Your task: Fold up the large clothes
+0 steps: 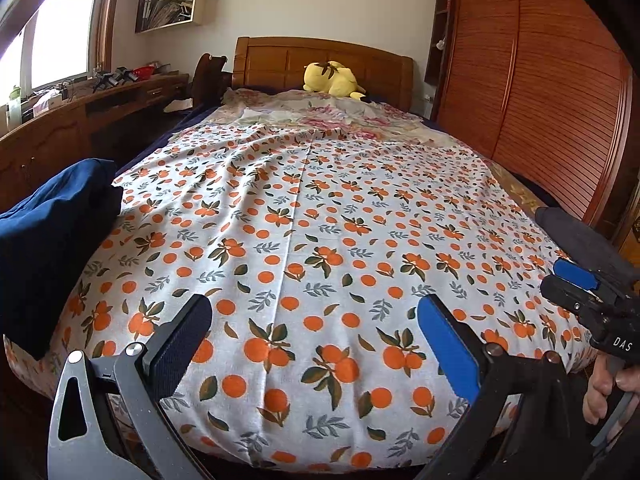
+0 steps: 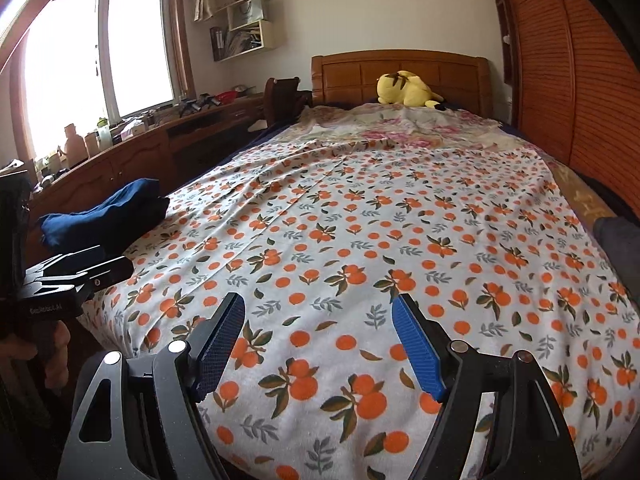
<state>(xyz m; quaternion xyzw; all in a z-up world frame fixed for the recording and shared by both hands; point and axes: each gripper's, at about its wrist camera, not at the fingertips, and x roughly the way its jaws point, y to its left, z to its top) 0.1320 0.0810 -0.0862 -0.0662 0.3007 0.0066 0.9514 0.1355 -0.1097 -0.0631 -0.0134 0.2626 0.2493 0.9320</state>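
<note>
A large white cloth printed with oranges (image 1: 320,220) (image 2: 380,240) lies spread flat over the bed, with a crease down its middle. My left gripper (image 1: 314,308) hovers over its near edge, open with nothing between the fingers. My right gripper (image 2: 319,302) is also open and empty above the near edge; in the left wrist view the right gripper (image 1: 568,282) shows at the right side. In the right wrist view the left gripper (image 2: 116,264) shows at the left. A folded navy garment (image 1: 52,216) (image 2: 104,212) rests on the bed's left side.
A dark grey cloth (image 1: 580,236) (image 2: 616,232) lies at the bed's right edge. A yellow plush toy (image 1: 332,80) sits by the wooden headboard (image 2: 400,68), on a pink floral sheet (image 1: 320,116). A cluttered desk (image 2: 160,140) runs along the left, a slatted wardrobe (image 1: 540,100) along the right.
</note>
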